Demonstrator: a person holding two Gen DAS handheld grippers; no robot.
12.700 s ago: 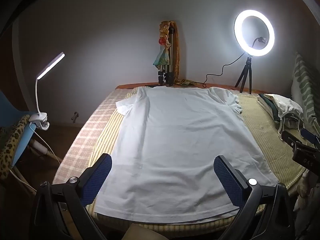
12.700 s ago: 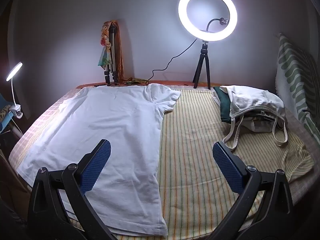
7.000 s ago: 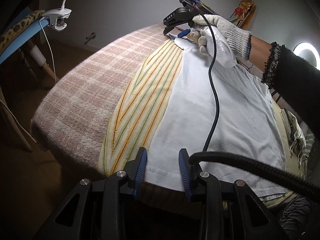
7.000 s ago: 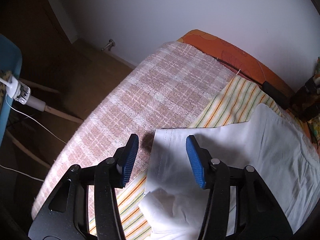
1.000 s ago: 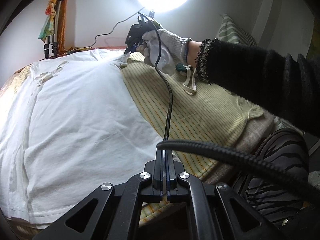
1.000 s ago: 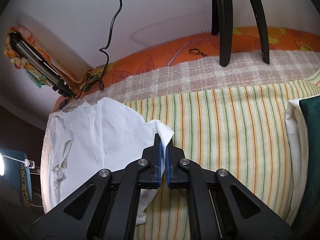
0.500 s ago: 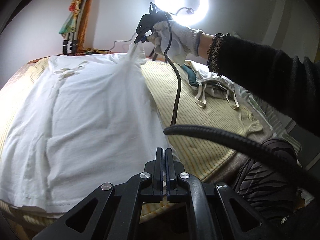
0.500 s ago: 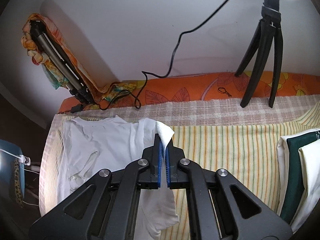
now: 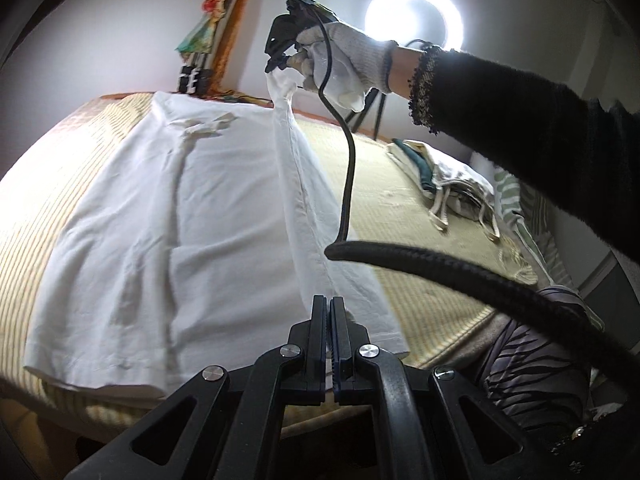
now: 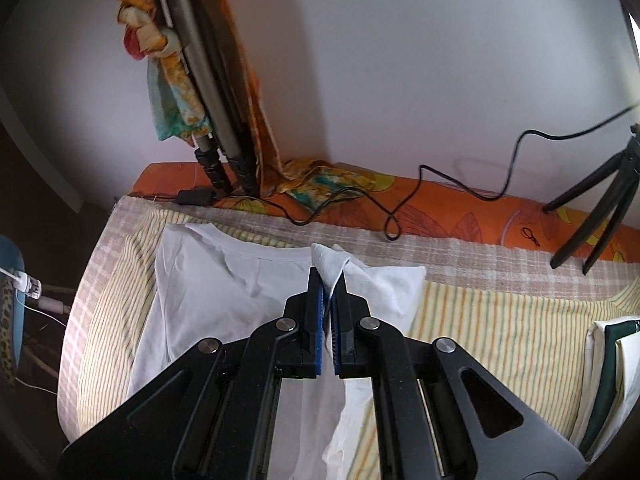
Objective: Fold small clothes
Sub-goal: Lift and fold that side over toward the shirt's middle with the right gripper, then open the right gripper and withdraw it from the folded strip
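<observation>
A white T-shirt (image 9: 168, 216) lies on the striped bed mat, its left side folded in. My left gripper (image 9: 329, 312) is shut on the shirt's right hem corner near the bed's front edge. My right gripper (image 10: 328, 292) is shut on the shirt's right sleeve (image 10: 326, 266) and holds it high above the mat. It also shows in the left wrist view (image 9: 280, 66), in a gloved hand. The shirt's right edge (image 9: 304, 208) hangs stretched between the two grippers, lifted off the mat.
A ring light (image 9: 414, 16) on a tripod (image 10: 600, 216) stands at the bed's far right. A folded tripod with colourful cloth (image 10: 208, 92) leans on the wall. Folded clothes and a cloth bag (image 9: 448, 180) lie on the right. A black cable (image 9: 440, 268) crosses the left wrist view.
Both grippers have lifted the shirt's right edge higher and carried it leftward over the shirt. The right gripper has risen well above the mat. Both stay shut.
</observation>
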